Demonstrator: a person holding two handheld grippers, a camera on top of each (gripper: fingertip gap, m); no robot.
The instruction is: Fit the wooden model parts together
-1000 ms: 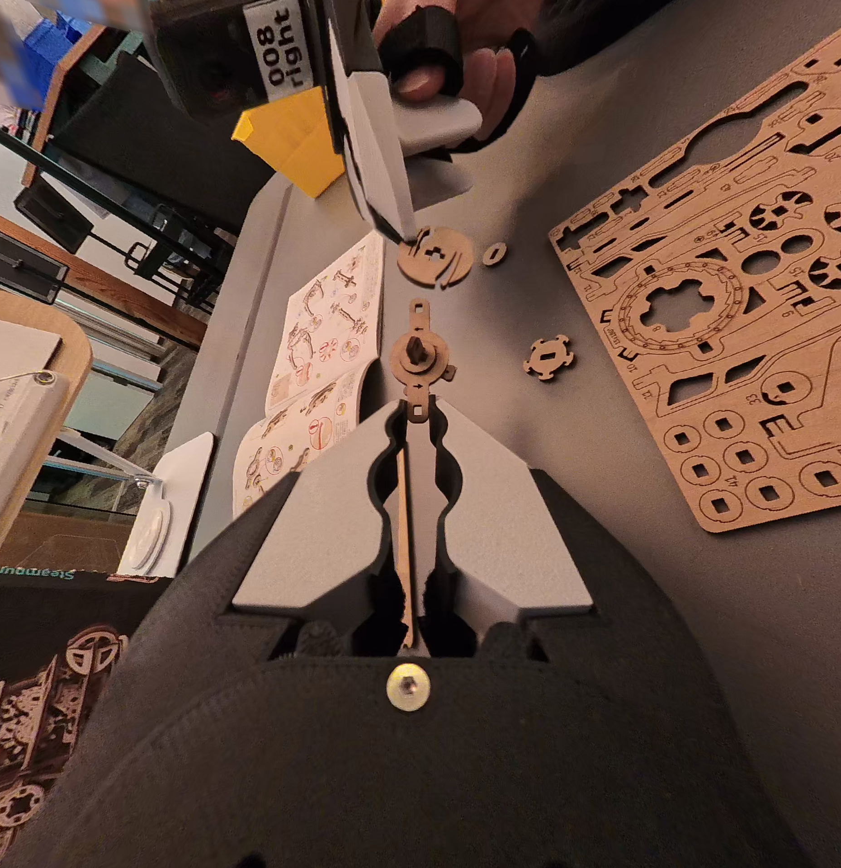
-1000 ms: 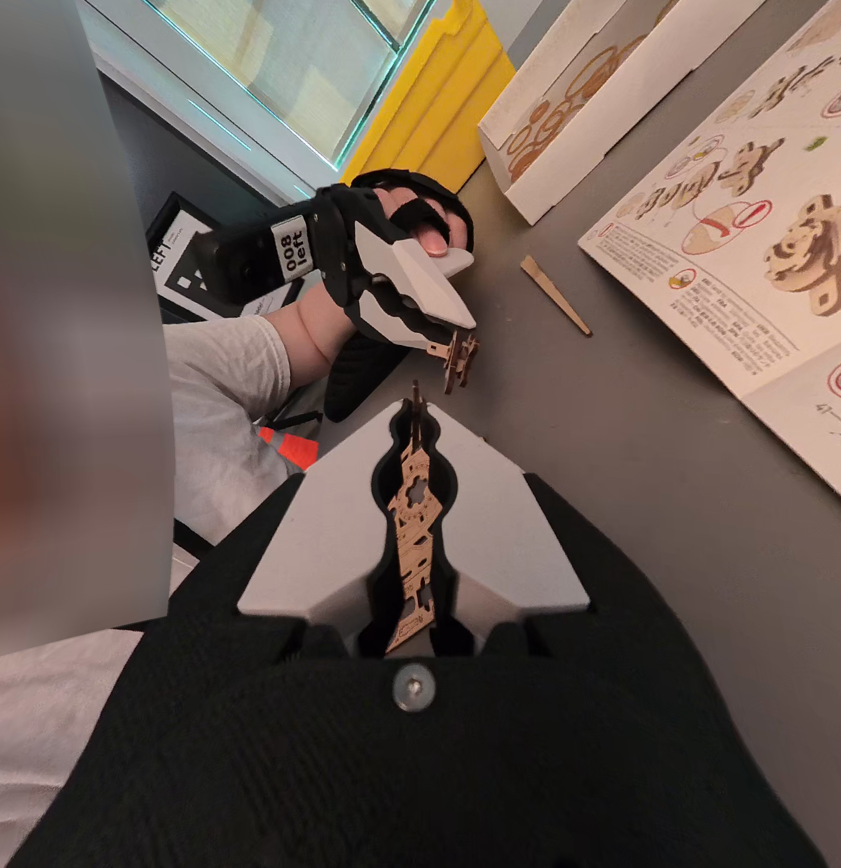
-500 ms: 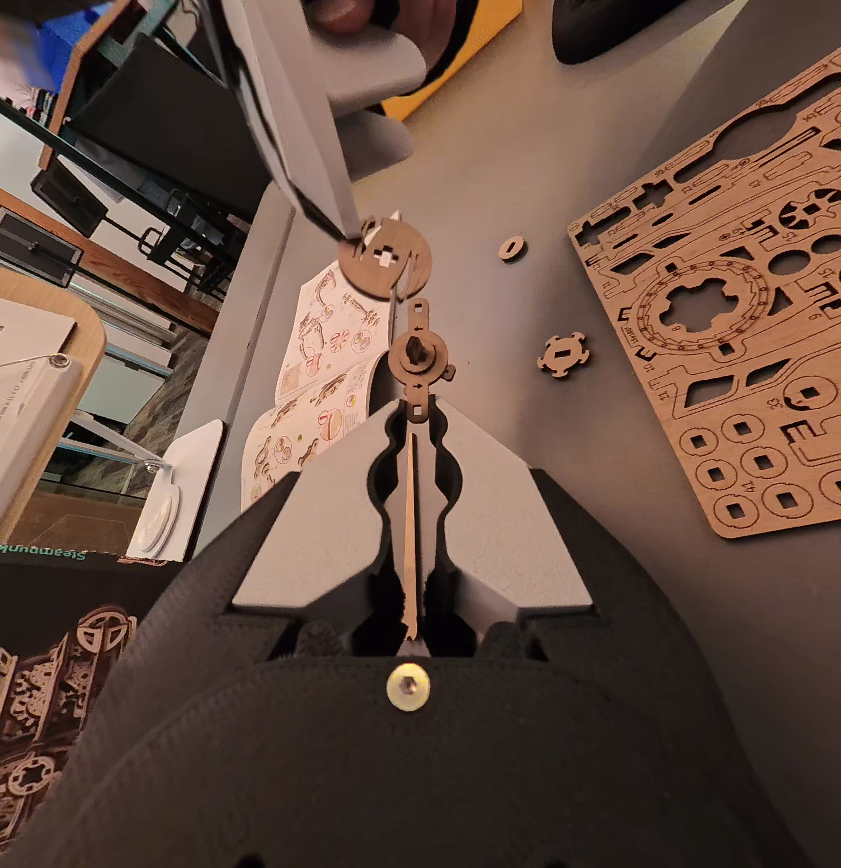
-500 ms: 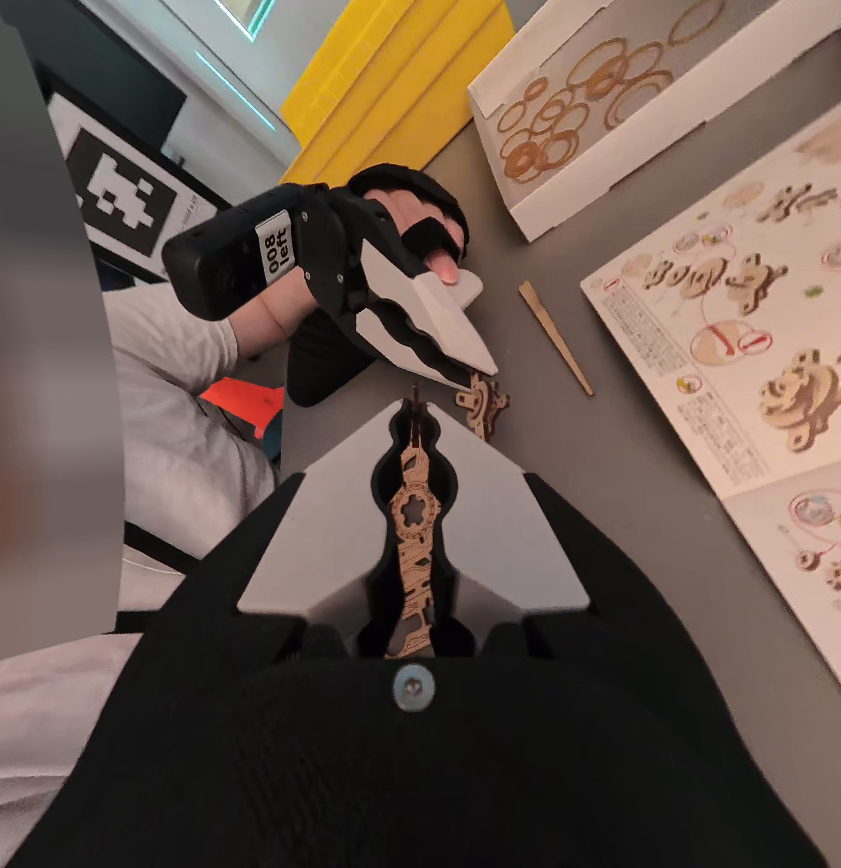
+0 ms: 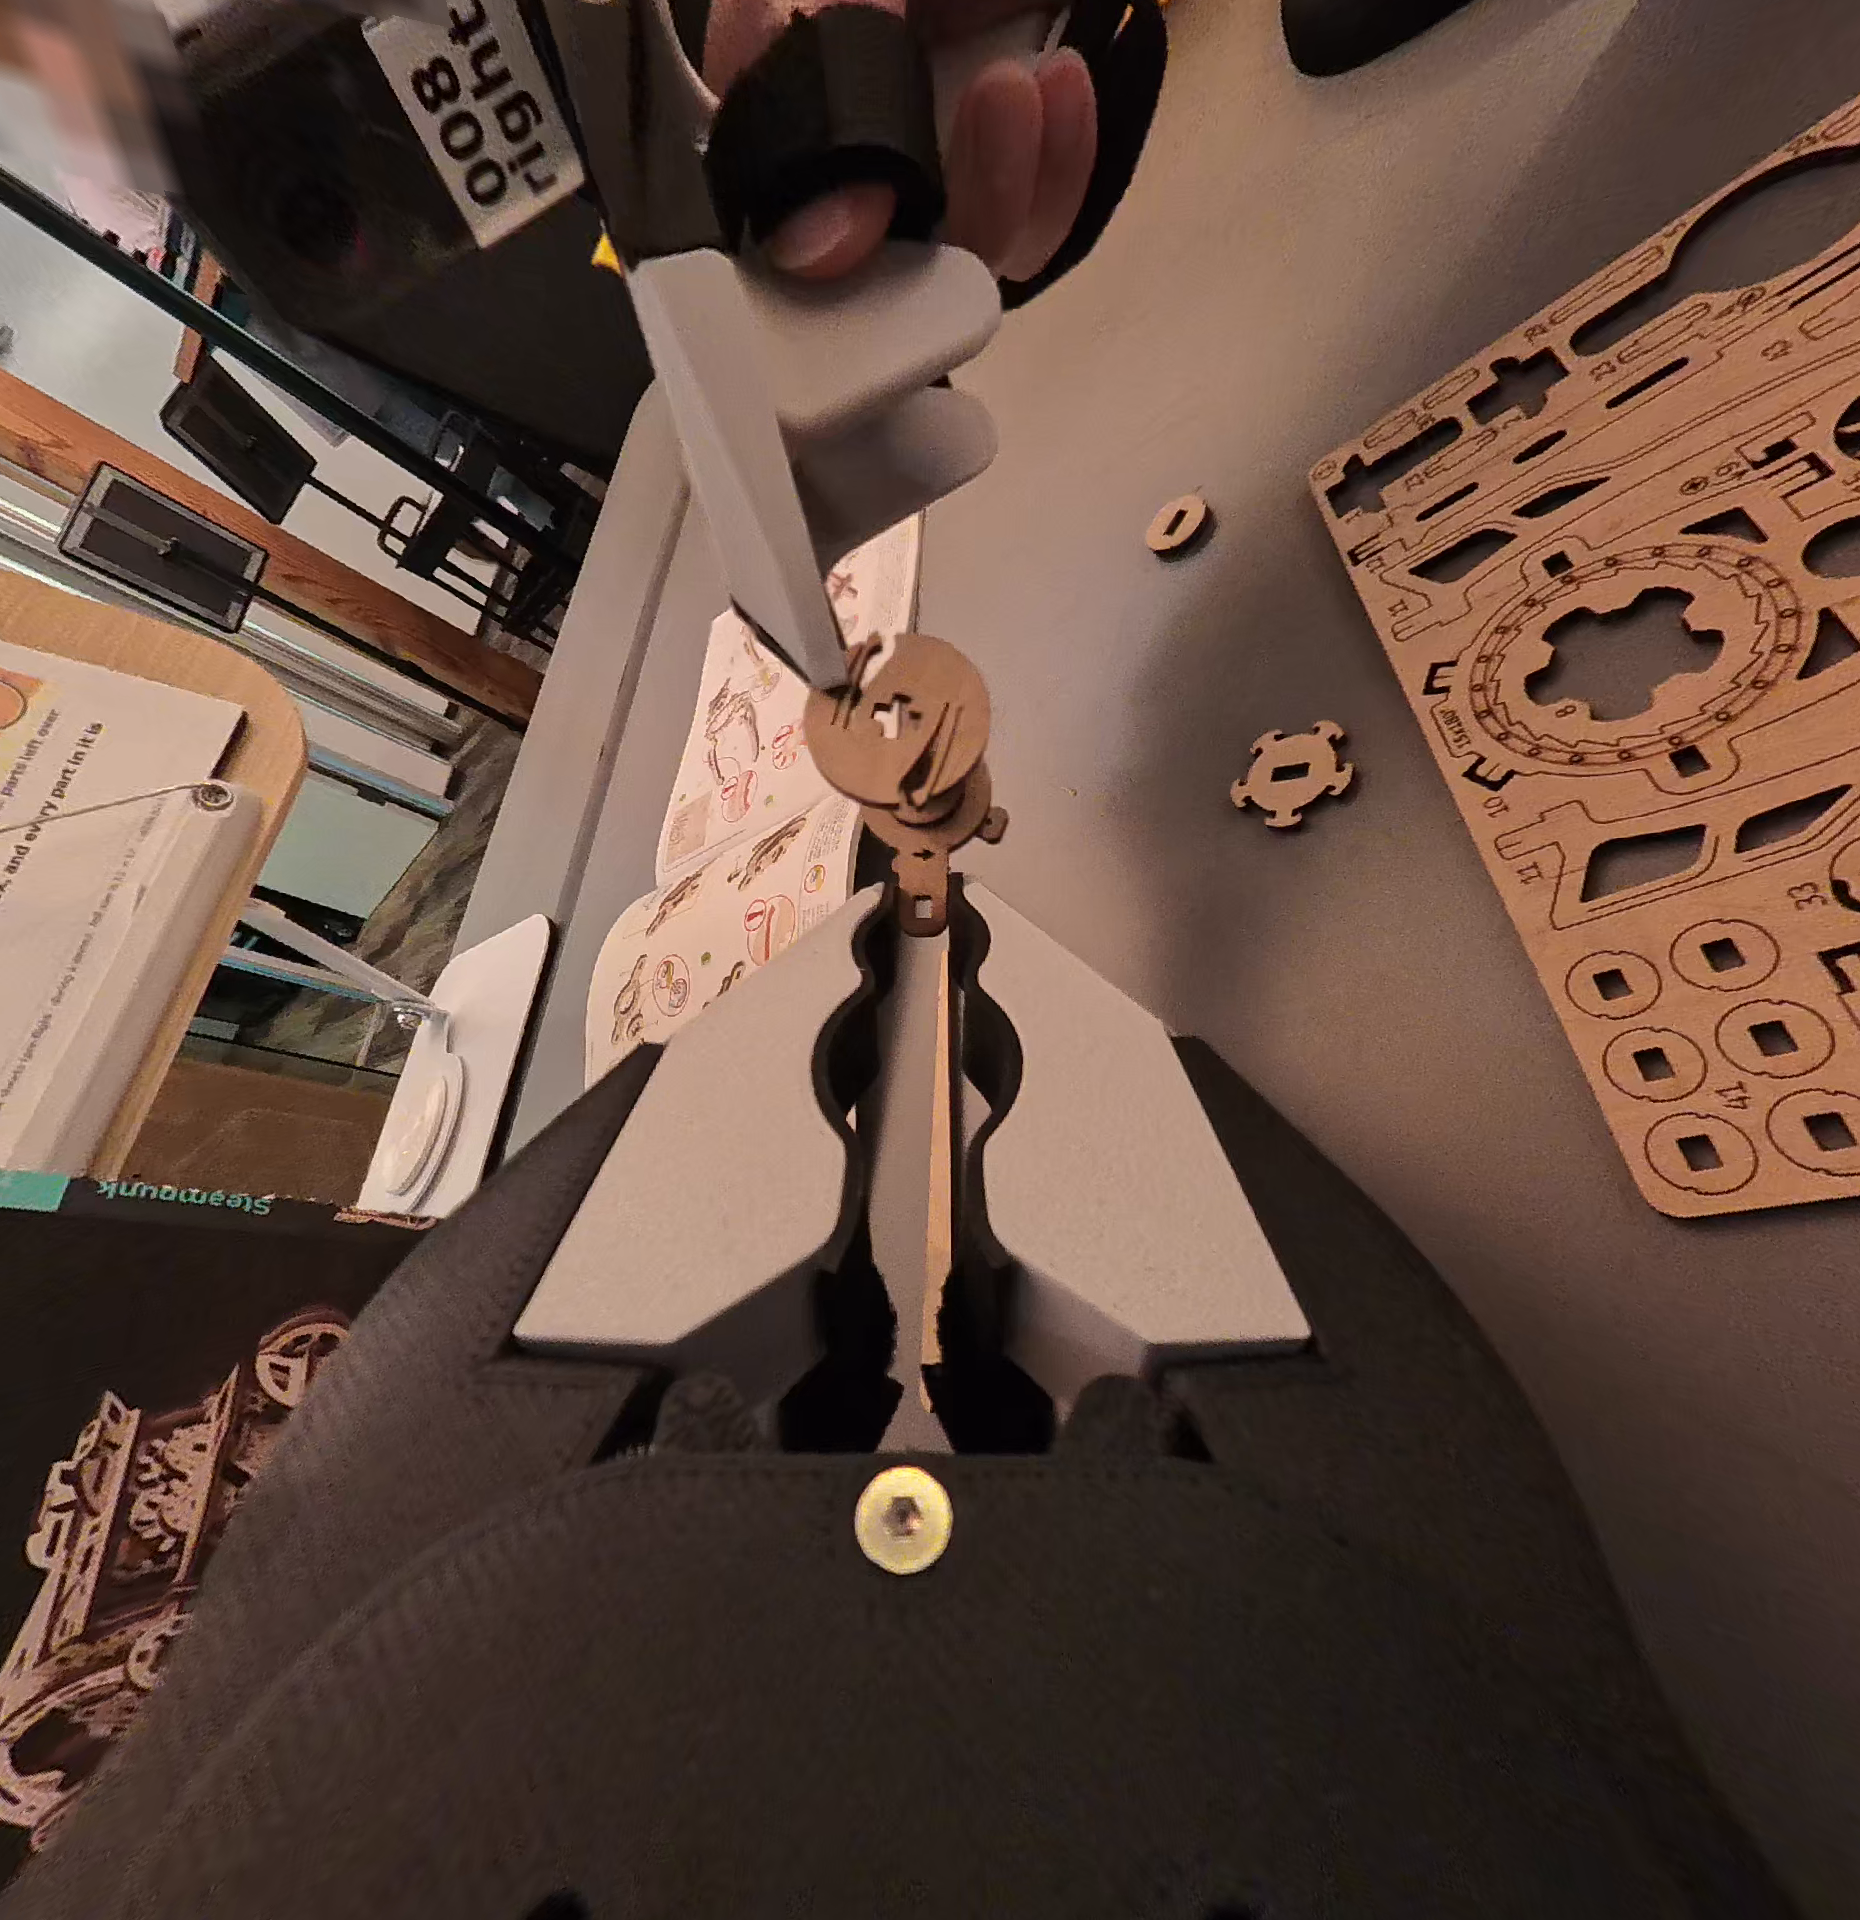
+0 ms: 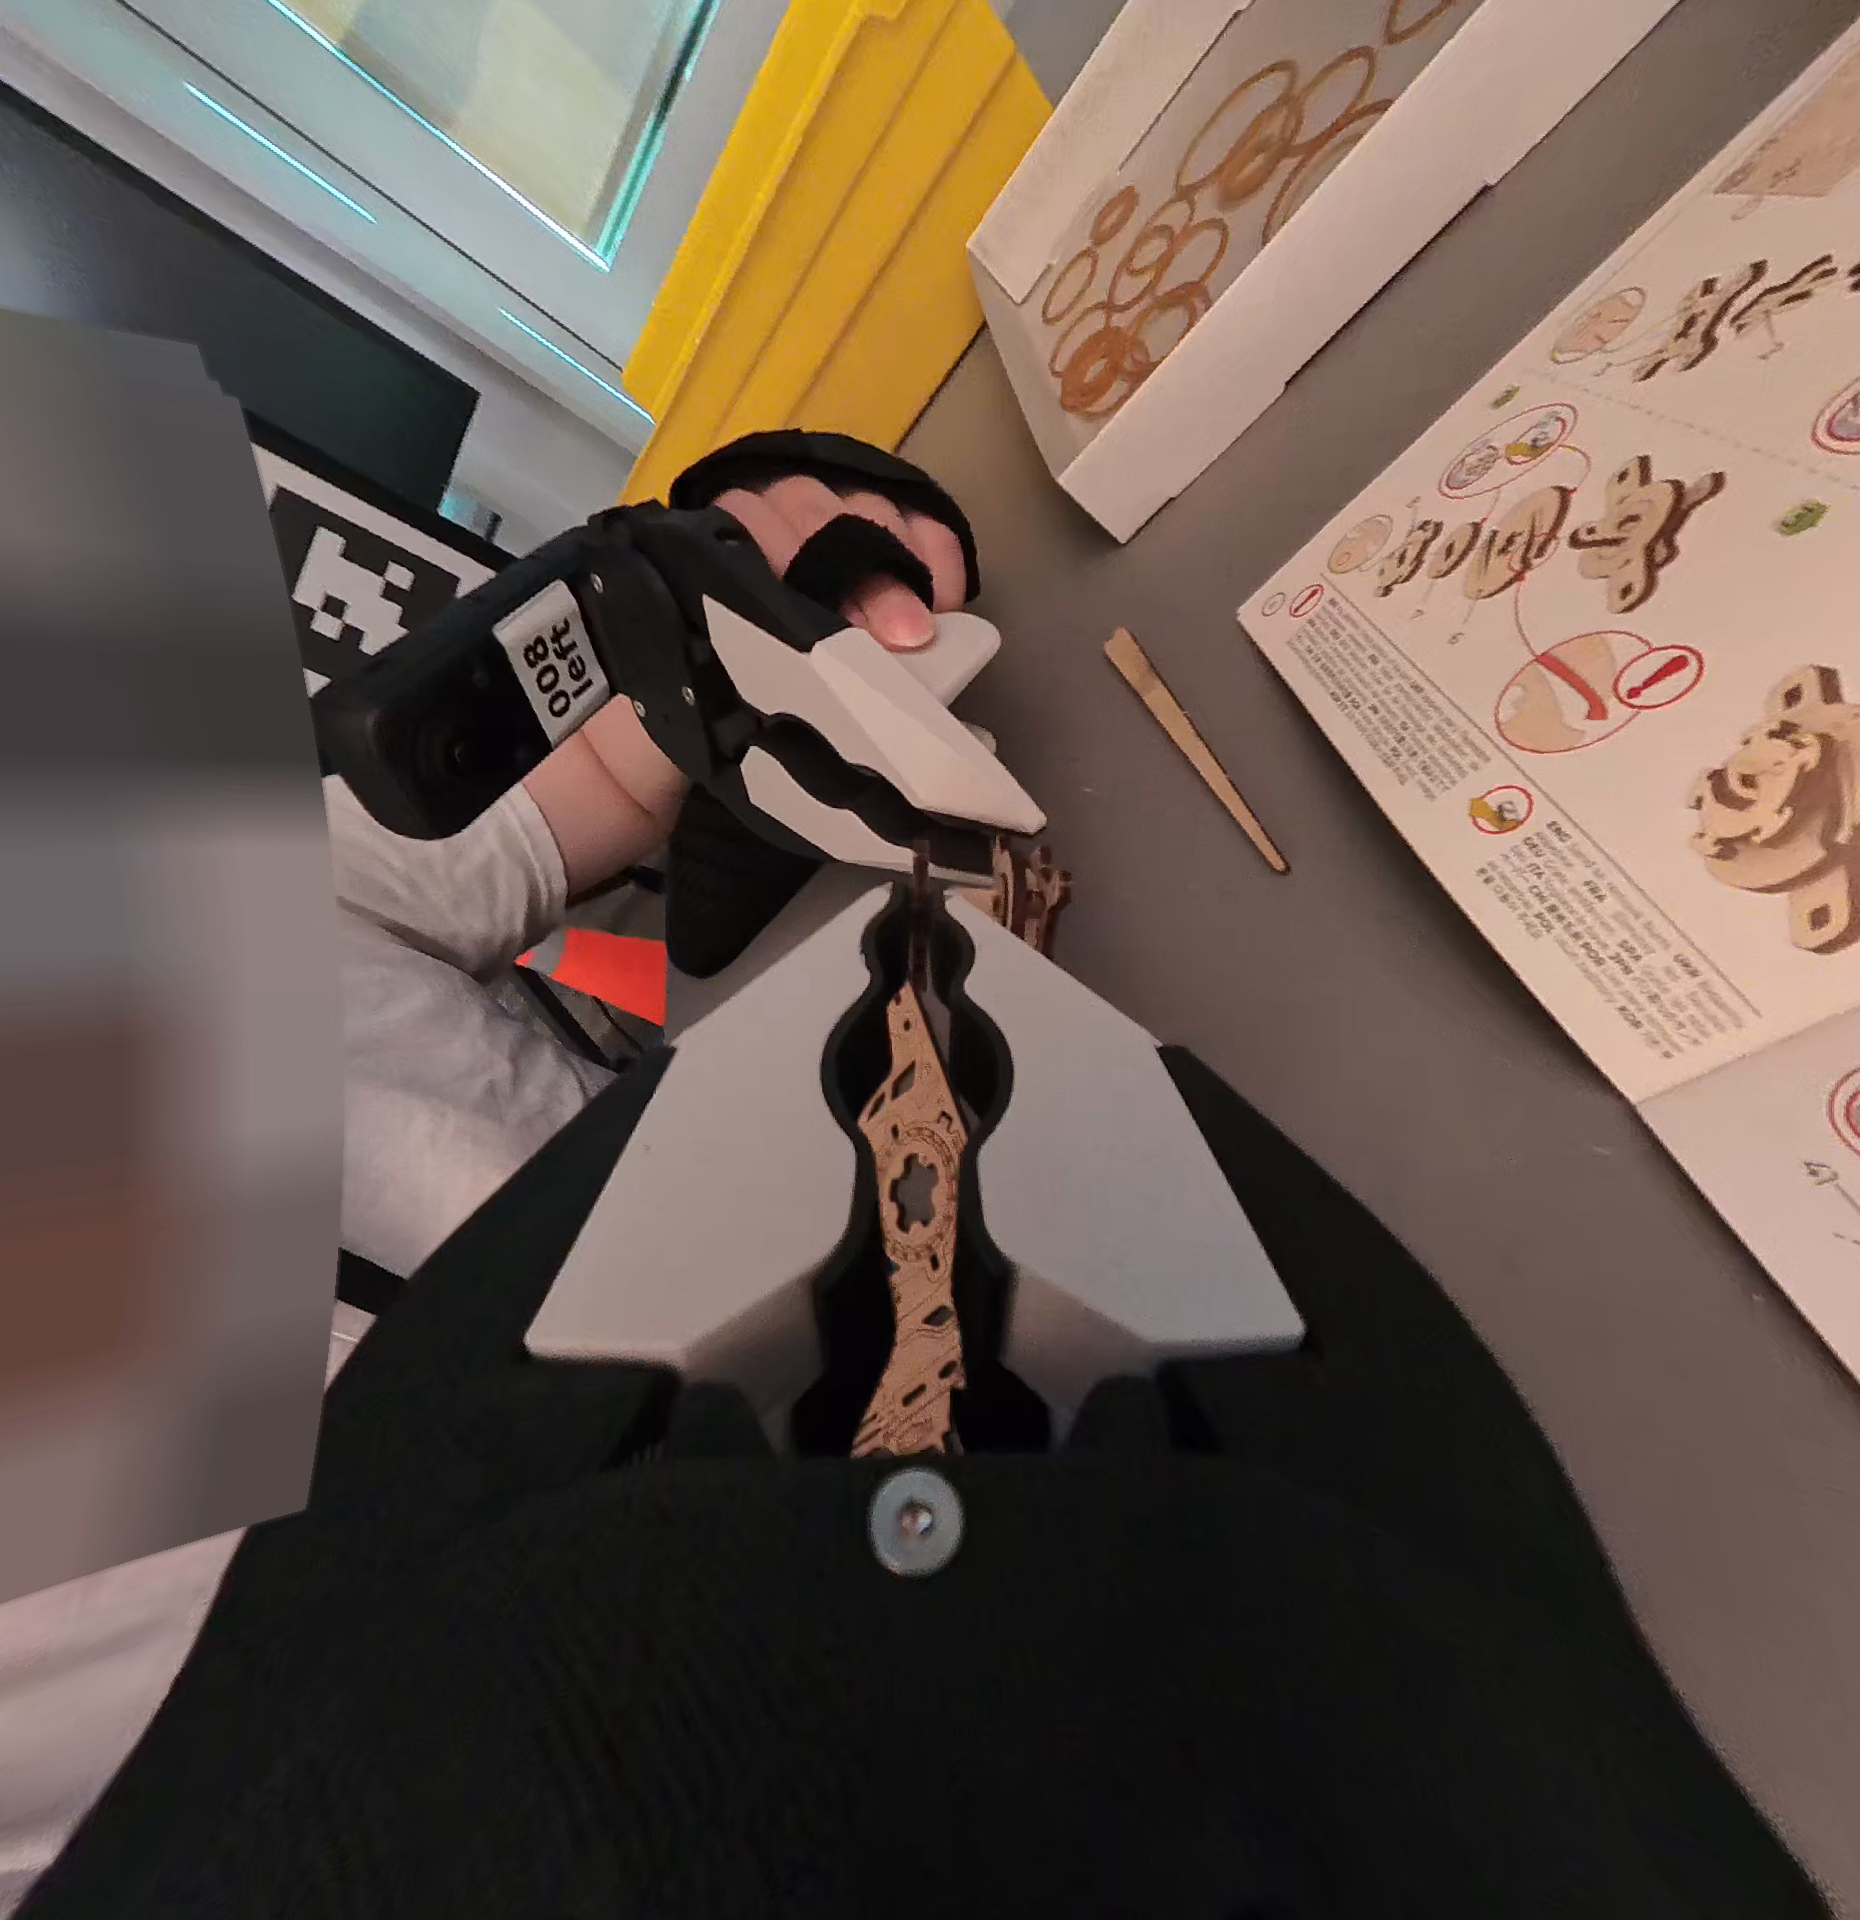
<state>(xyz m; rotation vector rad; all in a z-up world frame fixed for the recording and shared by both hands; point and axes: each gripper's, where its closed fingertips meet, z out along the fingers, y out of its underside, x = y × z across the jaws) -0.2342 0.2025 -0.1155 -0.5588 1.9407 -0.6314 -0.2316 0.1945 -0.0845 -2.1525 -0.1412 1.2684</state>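
My left gripper is shut on the stem of a small wooden axle assembly and holds it above the grey table. My right gripper reaches in from the top, shut on the rim of a round wooden disc with a cross-shaped hole. The disc overlaps the assembly's hub and appears to touch it. In the right wrist view, my right gripper pinches the disc edge-on. The left gripper and the assembly are just beyond its tips.
A laser-cut wooden parts sheet lies at the right. A loose notched piece and a small washer lie beside it. An open instruction booklet, a wooden stick, and a white box of rings lie on the table. Only a small space, under 4 cm, lies between the two pairs of fingers. It is some 6 centimetres from my left tips to the wooden stick. My left wrist view looks at it from another angle.
My right gripper has carried the round disc from near the washer over and down onto the assembly's hub. My left gripper has kept its hold and barely moved.
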